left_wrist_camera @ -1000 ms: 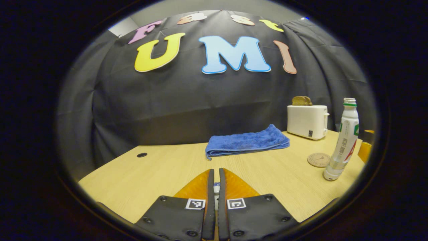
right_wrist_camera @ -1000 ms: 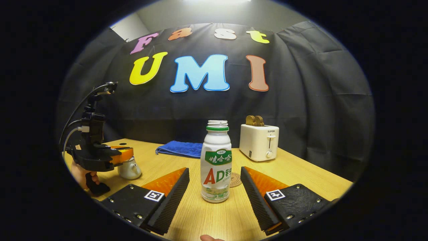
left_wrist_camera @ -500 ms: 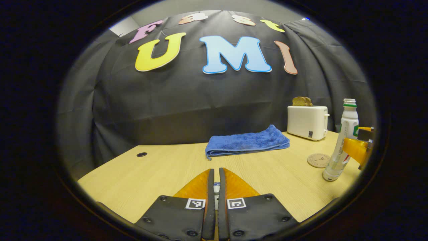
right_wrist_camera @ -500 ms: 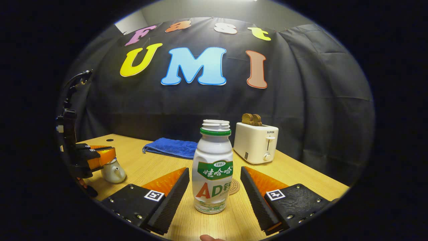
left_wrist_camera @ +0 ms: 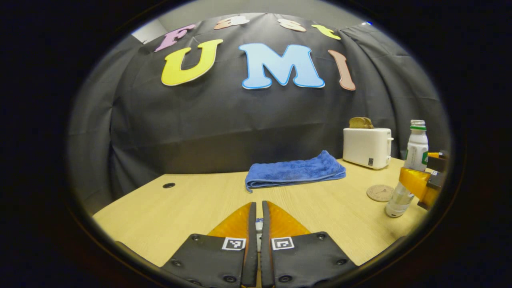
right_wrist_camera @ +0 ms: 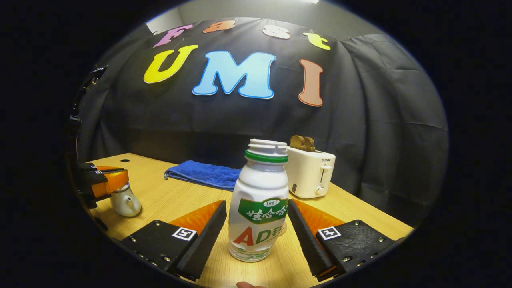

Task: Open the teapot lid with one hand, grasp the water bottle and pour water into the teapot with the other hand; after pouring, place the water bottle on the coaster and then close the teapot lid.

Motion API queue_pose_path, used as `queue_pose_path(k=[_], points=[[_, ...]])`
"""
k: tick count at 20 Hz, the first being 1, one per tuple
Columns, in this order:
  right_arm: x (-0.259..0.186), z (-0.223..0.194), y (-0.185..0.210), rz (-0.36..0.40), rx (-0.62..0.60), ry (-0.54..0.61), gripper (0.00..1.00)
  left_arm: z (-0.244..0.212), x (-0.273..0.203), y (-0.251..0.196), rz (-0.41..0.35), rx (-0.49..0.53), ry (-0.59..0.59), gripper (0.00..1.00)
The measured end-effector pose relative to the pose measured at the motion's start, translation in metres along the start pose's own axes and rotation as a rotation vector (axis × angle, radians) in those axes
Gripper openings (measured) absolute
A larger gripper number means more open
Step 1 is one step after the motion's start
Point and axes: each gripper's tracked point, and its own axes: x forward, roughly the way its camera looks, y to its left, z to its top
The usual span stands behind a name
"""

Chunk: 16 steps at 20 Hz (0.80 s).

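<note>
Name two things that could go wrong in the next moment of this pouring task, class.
1. The water bottle stands uncapped between the right claw's open fingers; an off-centre closing could tip it and spill.
2. The left claw is over the small teapot; a slipping lid could drop on the table.
</note>
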Motion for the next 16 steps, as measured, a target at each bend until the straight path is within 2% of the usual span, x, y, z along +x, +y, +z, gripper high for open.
queue_pose_path(k=[2,3,4,5,6,8,11,12,16], points=[[0.002,-0.003,0.001,0.006,0.001,0.008,0.95,0.008,-0.003,-0.001,-0.001,0.004,-0.016,0.14],[0.003,-0.004,0.001,0.007,0.001,0.011,0.95,0.01,-0.004,-0.002,-0.002,0.005,-0.019,0.1],[0.004,-0.005,0.002,0.011,0.002,0.015,0.94,0.008,-0.005,-0.001,-0.003,0.005,-0.019,0.14],[0.004,-0.007,0.002,0.017,0.006,0.017,0.94,0.009,-0.005,0.0,-0.003,0.001,-0.02,0.09],[0.005,-0.008,0.001,0.013,0.011,0.019,0.89,0.012,-0.006,0.001,0.0,-0.007,-0.026,0.14],[0.007,-0.011,0.003,0.028,0.026,0.028,0.78,0.018,-0.009,0.008,0.008,-0.023,-0.037,0.13],[0.007,-0.011,0.004,0.034,0.044,0.036,0.75,0.024,-0.01,0.016,0.011,-0.047,-0.044,0.09],[0.007,-0.011,0.004,0.037,0.042,0.04,0.73,0.025,-0.011,0.017,0.011,-0.047,-0.044,0.14],[0.008,-0.009,0.006,0.054,0.011,0.043,0.73,0.034,-0.017,0.013,-0.003,-0.043,-0.055,0.14]])
